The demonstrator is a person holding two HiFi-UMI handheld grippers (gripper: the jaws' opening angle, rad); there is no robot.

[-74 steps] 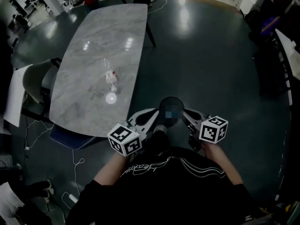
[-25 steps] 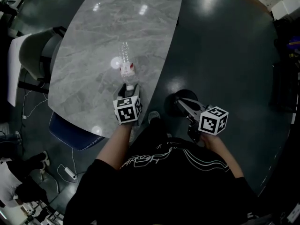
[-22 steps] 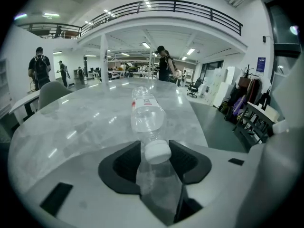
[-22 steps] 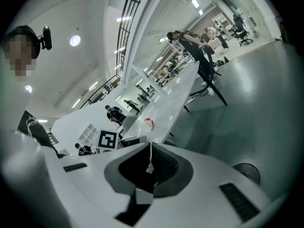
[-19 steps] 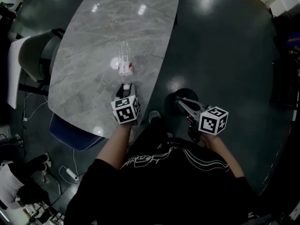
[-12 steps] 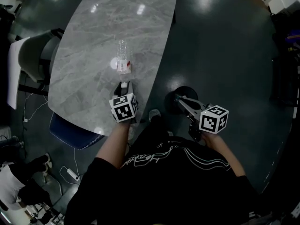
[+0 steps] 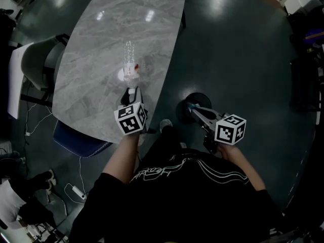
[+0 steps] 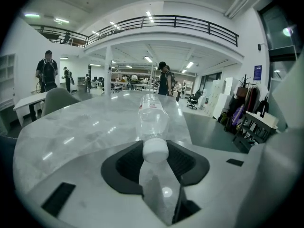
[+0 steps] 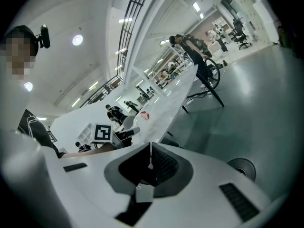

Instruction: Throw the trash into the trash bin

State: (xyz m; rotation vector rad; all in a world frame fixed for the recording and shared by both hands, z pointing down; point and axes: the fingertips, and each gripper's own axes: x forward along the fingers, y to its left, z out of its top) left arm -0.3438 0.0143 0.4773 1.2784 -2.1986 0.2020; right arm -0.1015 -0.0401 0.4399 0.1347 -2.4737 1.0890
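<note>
The clear plastic bottle with a white cap and red label (image 7: 129, 67) lies along the grey marbled counter (image 7: 96, 39). Its long axis runs straight away from my left tool (image 7: 132, 94), cap end nearest. That tool's jaws have just been closing and now pinch the cap. My right tool (image 7: 191, 107), pressed together and empty, hangs beside the counter over a dark round thing on the floor (image 7: 198, 97), probably the bin. So the bottle must travel rightward.
</note>
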